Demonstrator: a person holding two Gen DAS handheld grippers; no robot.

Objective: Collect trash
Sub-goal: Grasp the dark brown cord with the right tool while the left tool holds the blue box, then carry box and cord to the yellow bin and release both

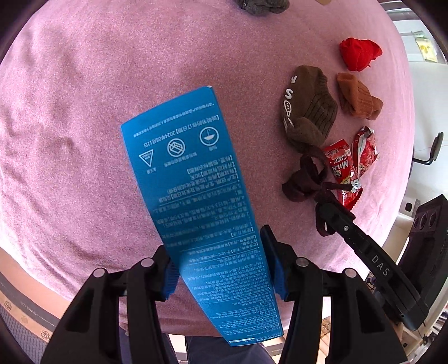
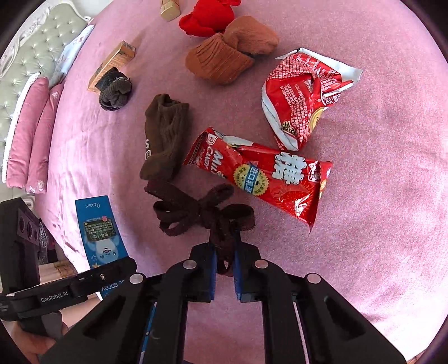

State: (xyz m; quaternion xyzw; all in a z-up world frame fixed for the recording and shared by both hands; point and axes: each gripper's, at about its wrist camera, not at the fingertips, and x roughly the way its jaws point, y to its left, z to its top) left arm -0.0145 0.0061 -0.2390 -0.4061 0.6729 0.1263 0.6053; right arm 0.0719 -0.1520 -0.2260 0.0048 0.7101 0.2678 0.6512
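My left gripper point(image 1: 221, 252) is shut on a long blue printed box point(image 1: 190, 182), held above the pink bedspread point(image 1: 84, 112); the same box point(image 2: 100, 232) shows at the lower left of the right wrist view. My right gripper point(image 2: 225, 252) is shut on a dark brown knotted fabric bow point(image 2: 196, 212) lying on the spread, and the gripper point(image 1: 324, 204) and bow point(image 1: 302, 182) also appear at the right of the left wrist view. A red milk candy wrapper point(image 2: 260, 179) lies just beyond the bow. A crumpled red wrapper point(image 2: 302, 95) sits farther back.
A brown sock point(image 2: 165, 137), orange-brown socks point(image 2: 229, 56), a red cloth point(image 2: 210, 16), a dark grey sock point(image 2: 116, 89) and a tan carton point(image 2: 112, 64) lie scattered on the bed. Pink pillows point(image 2: 28, 134) line the left edge. The bed's edge runs close below both grippers.
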